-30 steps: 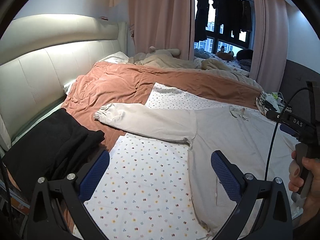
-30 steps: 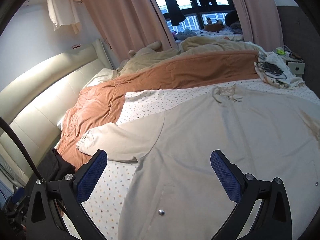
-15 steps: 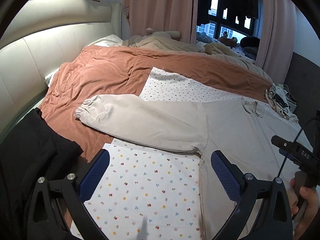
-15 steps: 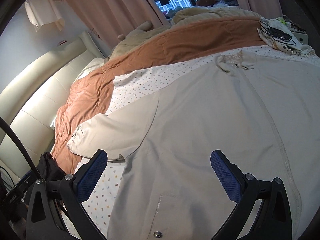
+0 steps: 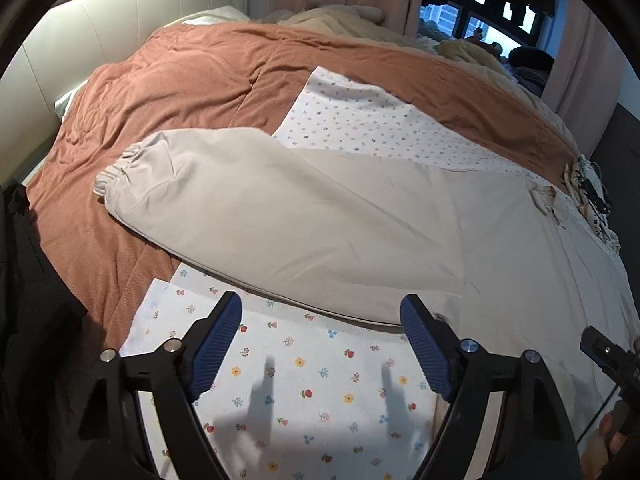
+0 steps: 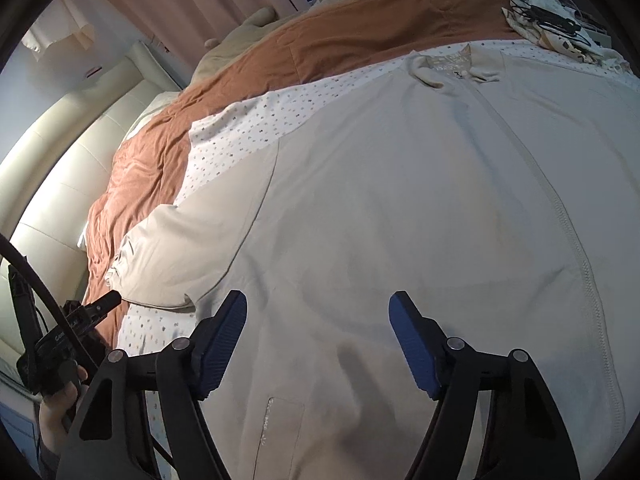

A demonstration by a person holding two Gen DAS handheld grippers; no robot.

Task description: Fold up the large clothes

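Both the left gripper (image 5: 321, 340) and the right gripper (image 6: 318, 338) tilt downward, jaws just narrowing, empty.

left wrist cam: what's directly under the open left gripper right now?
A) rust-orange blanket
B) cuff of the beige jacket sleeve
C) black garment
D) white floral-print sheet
D: the left gripper hangs open over the white floral-print sheet, where its finger shadows fall; the beige zip-front jacket's sleeve lies just beyond the fingertips.
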